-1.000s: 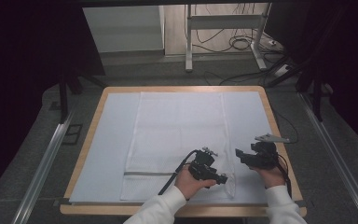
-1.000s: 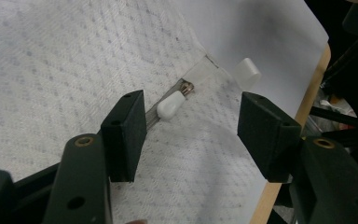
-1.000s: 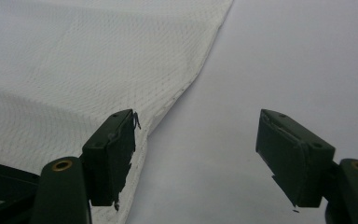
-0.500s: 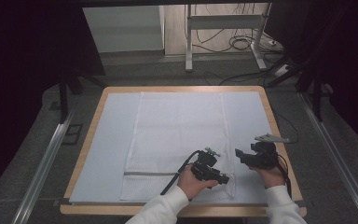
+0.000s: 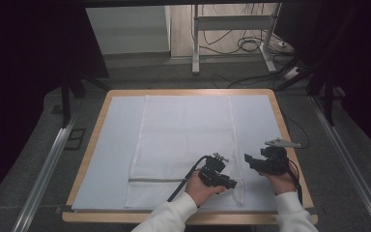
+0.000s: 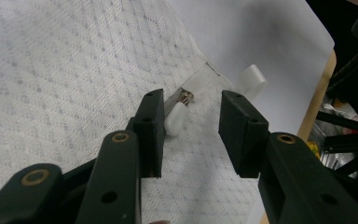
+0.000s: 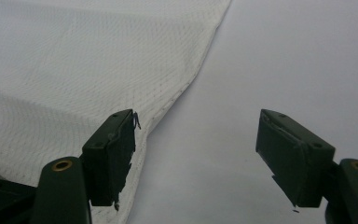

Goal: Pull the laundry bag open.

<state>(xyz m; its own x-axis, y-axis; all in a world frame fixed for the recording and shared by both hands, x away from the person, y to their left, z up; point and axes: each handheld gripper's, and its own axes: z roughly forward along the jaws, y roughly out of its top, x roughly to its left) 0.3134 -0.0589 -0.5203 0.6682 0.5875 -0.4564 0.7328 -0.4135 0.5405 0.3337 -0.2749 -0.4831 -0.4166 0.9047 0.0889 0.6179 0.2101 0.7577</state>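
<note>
The left gripper (image 6: 191, 133) has just been closing; its half-open jaws flank a white zipper pull (image 6: 175, 119), not yet pinched. The pull points lower-left along the zipper, low-centre on the mesh bag (image 5: 183, 130). The right gripper (image 7: 196, 154) gapes, empty.

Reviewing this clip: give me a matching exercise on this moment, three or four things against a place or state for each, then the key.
Things:
1. left gripper
2. right gripper
3. white zipper pull
4. mesh laundry bag

Places or states:
A. flat on the light sheet
B. between black jaws that have just been closing
C. open over the bag's right edge
D. over the bag's near right corner

Pairs: 1-D, 2-C, 3-B, 4-A
</note>
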